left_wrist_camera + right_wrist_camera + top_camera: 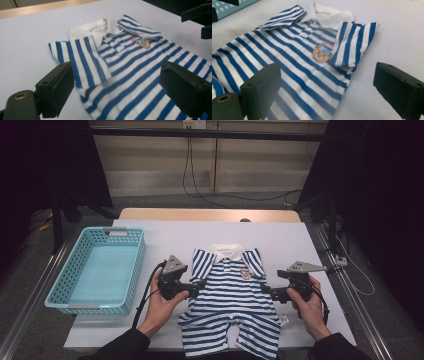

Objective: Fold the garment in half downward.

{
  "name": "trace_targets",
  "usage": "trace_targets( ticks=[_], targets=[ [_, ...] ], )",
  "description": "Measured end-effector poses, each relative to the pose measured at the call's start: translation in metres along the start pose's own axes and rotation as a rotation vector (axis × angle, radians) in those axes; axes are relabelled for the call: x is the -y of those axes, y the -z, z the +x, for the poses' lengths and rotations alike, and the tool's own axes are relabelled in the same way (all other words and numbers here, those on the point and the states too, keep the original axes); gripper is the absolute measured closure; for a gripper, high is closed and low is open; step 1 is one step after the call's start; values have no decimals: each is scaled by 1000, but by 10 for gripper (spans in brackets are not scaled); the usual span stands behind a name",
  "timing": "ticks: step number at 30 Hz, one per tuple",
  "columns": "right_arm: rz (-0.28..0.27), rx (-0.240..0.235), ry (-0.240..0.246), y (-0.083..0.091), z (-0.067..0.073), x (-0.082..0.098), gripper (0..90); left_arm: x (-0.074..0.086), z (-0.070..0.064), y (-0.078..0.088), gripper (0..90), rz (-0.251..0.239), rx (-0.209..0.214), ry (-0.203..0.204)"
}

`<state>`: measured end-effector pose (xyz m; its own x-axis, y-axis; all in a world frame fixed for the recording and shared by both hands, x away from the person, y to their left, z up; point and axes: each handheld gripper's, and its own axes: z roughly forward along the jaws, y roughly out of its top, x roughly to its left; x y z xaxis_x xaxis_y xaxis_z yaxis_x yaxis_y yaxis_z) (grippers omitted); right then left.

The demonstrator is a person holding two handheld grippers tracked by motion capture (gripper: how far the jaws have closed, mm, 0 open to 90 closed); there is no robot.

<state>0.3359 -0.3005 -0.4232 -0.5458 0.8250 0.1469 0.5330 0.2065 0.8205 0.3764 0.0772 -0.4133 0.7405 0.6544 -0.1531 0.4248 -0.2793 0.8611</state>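
Romper (231, 302) flat on white table cover (165, 237), legs nearest us, cut off by frame edge | we hold left gripper (200, 285) and right gripper (266, 290) flanking romper's waist, jaws wide, nothing held; both sleeves folded inward, presumably mid-fold | basket (60, 292) left of romper, interior partly hidden.

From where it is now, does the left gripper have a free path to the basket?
Probably yes. The left gripper is open and holds nothing, beside the romper. The basket sits to its left, with bare table between.
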Motion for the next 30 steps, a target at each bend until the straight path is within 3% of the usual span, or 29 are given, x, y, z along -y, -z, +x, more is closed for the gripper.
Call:
trace_targets(
  ticks=[3, 5, 11, 15, 18, 20, 23, 25, 28, 30],
  targets=[
    [6, 25, -3, -2, -4, -6, 76, -7, 2, -3, 102, 3, -20, 1],
    [6, 14, -14, -4, -6, -10, 75, -11, 4, -5, 78, -1, -41, -12],
    [3, 23, -19, -10, -11, -23, 77, -22, 14, -15, 54, -11, -29, 14],
    [13, 29, -8, -16, -15, -33, 93, -29, 16, -24, 65, -30, -22, -1],
    [13, 25, -17, -21, -21, -40, 93, -33, 20, -30, 73, -44, -42, 0],
    [25, 29, -11, -26, -25, -43, 94, -35, 26, -36, 65, -22, -43, -5],
    [36, 48, -12, -34, -29, -46, 110, -36, 34, -44, 60, -7, -76, -8],
    [42, 63, -13, -39, -33, -45, 103, -36, 40, -48, 51, -5, -72, 20],
    [48, 56, -17, -45, -40, -45, 114, -36, 46, -54, 49, 4, -88, 27],
    [63, 48, -12, -49, -44, -47, 114, -36, 50, -56, 38, 2, -57, 30]
  ],
)
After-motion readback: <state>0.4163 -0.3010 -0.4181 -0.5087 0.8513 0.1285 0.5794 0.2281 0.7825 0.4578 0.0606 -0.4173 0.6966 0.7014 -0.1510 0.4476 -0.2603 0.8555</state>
